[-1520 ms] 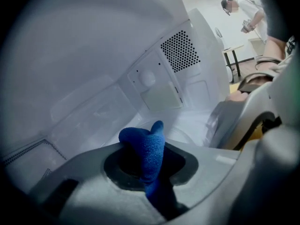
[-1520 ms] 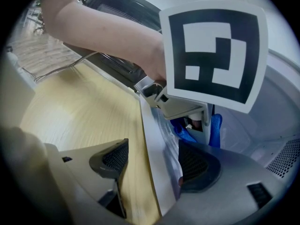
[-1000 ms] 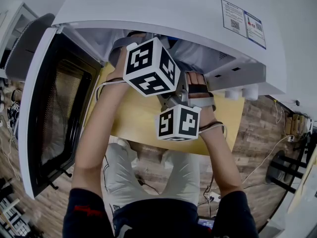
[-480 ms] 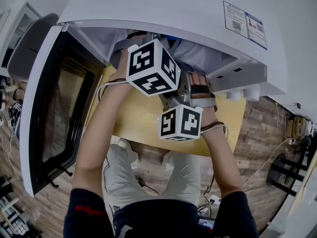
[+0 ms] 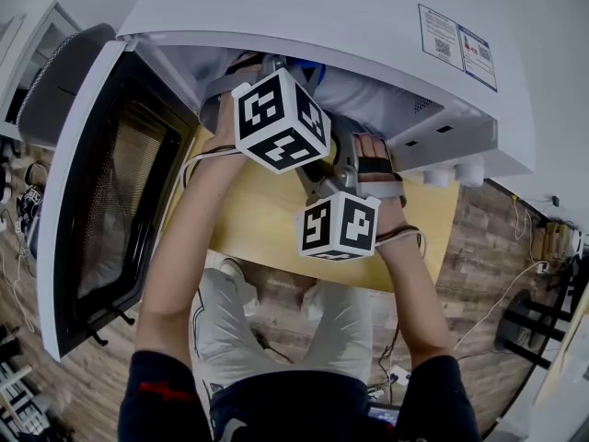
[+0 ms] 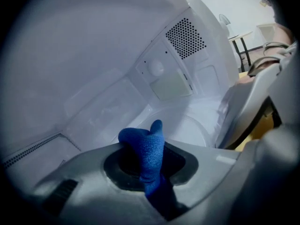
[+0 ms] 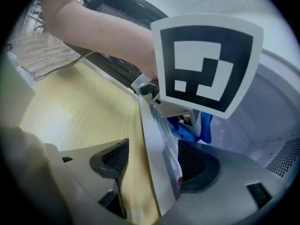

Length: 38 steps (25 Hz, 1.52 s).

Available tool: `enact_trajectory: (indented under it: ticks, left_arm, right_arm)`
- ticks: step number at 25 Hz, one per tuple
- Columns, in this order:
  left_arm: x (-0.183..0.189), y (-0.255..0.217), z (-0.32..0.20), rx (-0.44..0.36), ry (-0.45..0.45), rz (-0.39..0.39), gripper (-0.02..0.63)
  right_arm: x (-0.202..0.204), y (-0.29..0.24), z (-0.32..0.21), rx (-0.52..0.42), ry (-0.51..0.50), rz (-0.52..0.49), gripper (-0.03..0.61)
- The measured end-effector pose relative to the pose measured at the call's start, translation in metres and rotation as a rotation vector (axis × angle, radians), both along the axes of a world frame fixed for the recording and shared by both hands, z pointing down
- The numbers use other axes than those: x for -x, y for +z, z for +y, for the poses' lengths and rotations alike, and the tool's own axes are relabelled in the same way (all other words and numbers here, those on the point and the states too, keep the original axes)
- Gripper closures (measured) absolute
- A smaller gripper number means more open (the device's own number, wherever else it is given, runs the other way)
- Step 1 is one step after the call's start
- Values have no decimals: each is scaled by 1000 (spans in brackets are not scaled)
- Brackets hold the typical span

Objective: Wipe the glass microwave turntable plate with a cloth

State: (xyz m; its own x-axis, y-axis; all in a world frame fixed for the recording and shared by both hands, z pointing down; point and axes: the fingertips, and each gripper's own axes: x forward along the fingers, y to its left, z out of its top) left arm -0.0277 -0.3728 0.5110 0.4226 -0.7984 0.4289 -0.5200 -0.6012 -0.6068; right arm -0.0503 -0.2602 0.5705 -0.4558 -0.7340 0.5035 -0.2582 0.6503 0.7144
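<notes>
Inside the white microwave (image 5: 304,17), my left gripper (image 6: 145,161) is shut on a bunched blue cloth (image 6: 143,146). The cloth sticks up between the jaws, above the clear glass turntable plate (image 6: 187,128) lying on the cavity floor. From the head view only the left marker cube (image 5: 281,122) shows at the cavity mouth. My right gripper (image 7: 152,161) is open at the front of the cavity, with a pale edge running between its spread jaws. Ahead of it are the left gripper's cube (image 7: 206,64) and the blue cloth (image 7: 192,132). I cannot tell if that pale edge is the plate rim or the sill.
The microwave door (image 5: 101,201) hangs open at the left. A light wooden table (image 5: 267,219) carries the microwave. The cavity's back wall has a vent grille (image 6: 185,36). My forearms (image 5: 184,238) reach in from below. Cables lie on the wood floor (image 5: 497,293).
Almost nothing differs. Both grippers stay at the microwave mouth, and the cubes shift only a few pixels as the head view drifts.
</notes>
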Motion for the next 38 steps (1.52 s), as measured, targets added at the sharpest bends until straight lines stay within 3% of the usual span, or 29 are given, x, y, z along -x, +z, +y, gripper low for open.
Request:
enact_trajectory:
  ticks: [17,21,38]
  left_arm:
    - [46,2,-10,16,-200,-1,551]
    - [51,2,-10,5,-212,-31,552]
    - [52,3,-10,31,-209,-15,552]
  right_arm:
    - [-1,0,0,-8,7,-8,279]
    - [-1,-1,-1,-8,8,-9,279]
    - [-1,-1,0,-14,8,-18,279]
